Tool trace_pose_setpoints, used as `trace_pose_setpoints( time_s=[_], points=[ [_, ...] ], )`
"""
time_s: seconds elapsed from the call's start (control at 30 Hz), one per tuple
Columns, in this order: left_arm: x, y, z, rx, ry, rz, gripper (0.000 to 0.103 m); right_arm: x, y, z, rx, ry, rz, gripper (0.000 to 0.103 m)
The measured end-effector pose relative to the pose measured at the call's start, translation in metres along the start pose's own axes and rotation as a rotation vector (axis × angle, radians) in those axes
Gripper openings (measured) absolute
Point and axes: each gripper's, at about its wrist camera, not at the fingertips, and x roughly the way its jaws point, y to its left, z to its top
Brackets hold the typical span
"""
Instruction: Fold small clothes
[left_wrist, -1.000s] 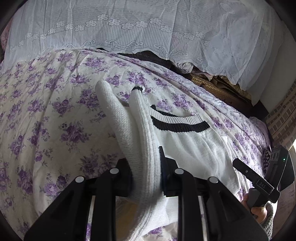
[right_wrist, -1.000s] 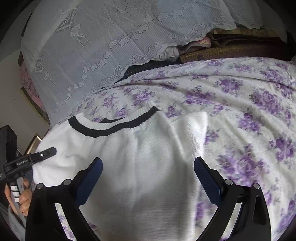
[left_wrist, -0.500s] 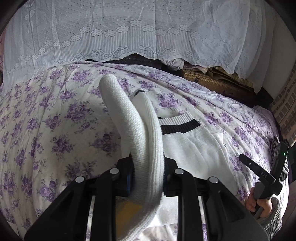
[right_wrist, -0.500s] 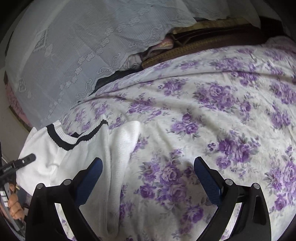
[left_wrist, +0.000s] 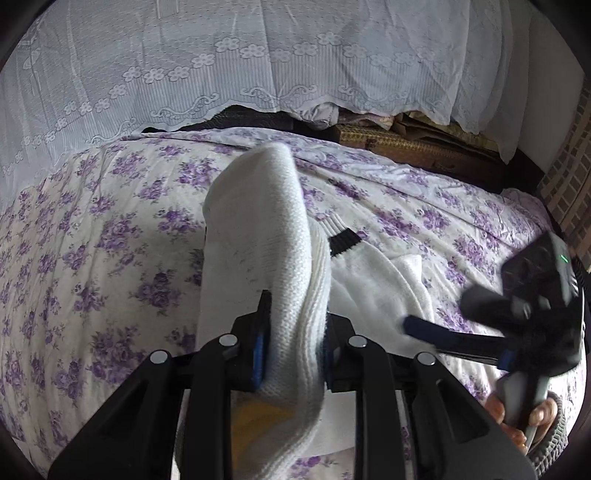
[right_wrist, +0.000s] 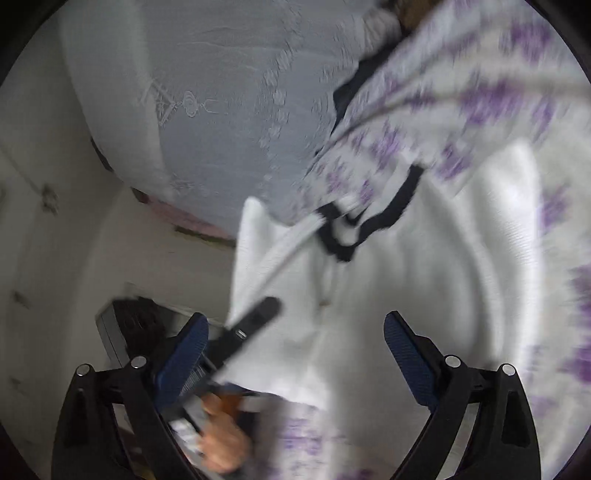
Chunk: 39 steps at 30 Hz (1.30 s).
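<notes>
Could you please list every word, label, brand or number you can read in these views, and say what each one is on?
None can be read.
The right gripper and its handle are motion-blurred; only a green light shows.
The left gripper is blurred, any marking on it illegible.
The white sweater and floral bedsheet bear no text.
</notes>
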Motion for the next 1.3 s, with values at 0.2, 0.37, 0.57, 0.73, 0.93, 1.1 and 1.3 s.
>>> trace_pose_setpoints(
  time_s=[0.2,0.37,0.57,0.73,0.93,1.1,1.3],
  points=[
    [0.013,-0.038,-0.019,0.092,0.014,0.044,0.021,0.024,0.002,0.017,0.029,0.021,0.040,0.097],
    [0.022,-0.059,-0.027,0.140,0.019,0.099,0.021,0.030,0.000,0.024,-0.056,0.008,-0.065,0.039],
    [0.007,-0.083,-0.014,0.133,-0.008,0.111,0.021,0.002,0.031,0.030,-0.238,-0.063,-0.109,0.023],
    [0.016,-0.104,-0.003,0.071,-0.001,0.096,0.023,-0.016,0.024,0.045,-0.237,-0.101,-0.120,0.023],
    [0.055,-0.121,-0.010,0.003,0.063,0.023,0.024,-0.037,-0.017,0.061,-0.138,-0.138,-0.228,0.018],
    [0.064,-0.118,-0.025,-0.017,0.073,-0.094,0.023,-0.036,-0.058,0.067,-0.026,-0.111,-0.278,0.017],
    [0.003,-0.097,-0.039,0.026,-0.010,-0.170,0.057,-0.038,-0.051,0.065,-0.040,-0.122,-0.292,0.023]
  ],
)
